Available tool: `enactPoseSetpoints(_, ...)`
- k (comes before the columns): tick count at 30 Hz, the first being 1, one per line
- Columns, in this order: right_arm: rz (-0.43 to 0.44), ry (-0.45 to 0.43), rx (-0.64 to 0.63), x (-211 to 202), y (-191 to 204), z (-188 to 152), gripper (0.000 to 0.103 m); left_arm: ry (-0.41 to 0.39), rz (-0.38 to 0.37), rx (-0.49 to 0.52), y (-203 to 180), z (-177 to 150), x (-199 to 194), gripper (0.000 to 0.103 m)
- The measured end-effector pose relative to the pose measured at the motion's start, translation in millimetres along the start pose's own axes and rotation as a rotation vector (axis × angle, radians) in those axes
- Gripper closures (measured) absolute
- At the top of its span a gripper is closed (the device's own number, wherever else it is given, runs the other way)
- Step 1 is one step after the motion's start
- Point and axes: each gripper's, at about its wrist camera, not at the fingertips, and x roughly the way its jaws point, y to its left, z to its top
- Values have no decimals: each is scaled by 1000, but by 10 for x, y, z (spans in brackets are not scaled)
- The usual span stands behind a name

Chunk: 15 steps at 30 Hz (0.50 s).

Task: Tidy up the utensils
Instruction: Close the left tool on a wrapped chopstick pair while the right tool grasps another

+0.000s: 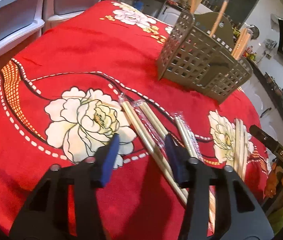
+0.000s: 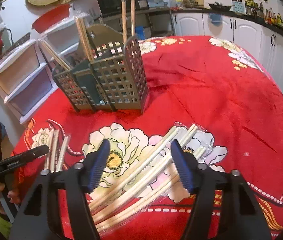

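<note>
Both tools stand open over wrapped chopsticks on the red counter: left tool point(image 1: 142, 143) astride one pair point(image 1: 141, 128), right tool point(image 2: 139, 146) above a pile point(image 2: 141, 172); grey caddy point(image 2: 109, 80) stands far

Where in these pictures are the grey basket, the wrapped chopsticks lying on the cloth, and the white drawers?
grey basket point(image 2: 109, 84): right wrist view, front lattice wall.
wrapped chopsticks point(image 2: 141, 168): right wrist view, middle of the pile.
white drawers point(image 1: 11, 18): left wrist view, a drawer front.
</note>
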Motion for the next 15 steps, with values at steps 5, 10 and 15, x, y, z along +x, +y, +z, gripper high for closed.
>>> enactPoseSetpoints(5, -43, 76, 6, 230, -25, 83, 50, 12, 13, -18, 40, 63, 59, 78)
enactPoseSetpoints(10, -104, 134, 21, 431, -48, 149, 52, 16, 21, -25, 45, 123, 112, 79)
enactPoseSetpoints(15, -107, 185, 65, 618, -92, 227, 52, 22, 16, -34, 55, 184, 152, 79)
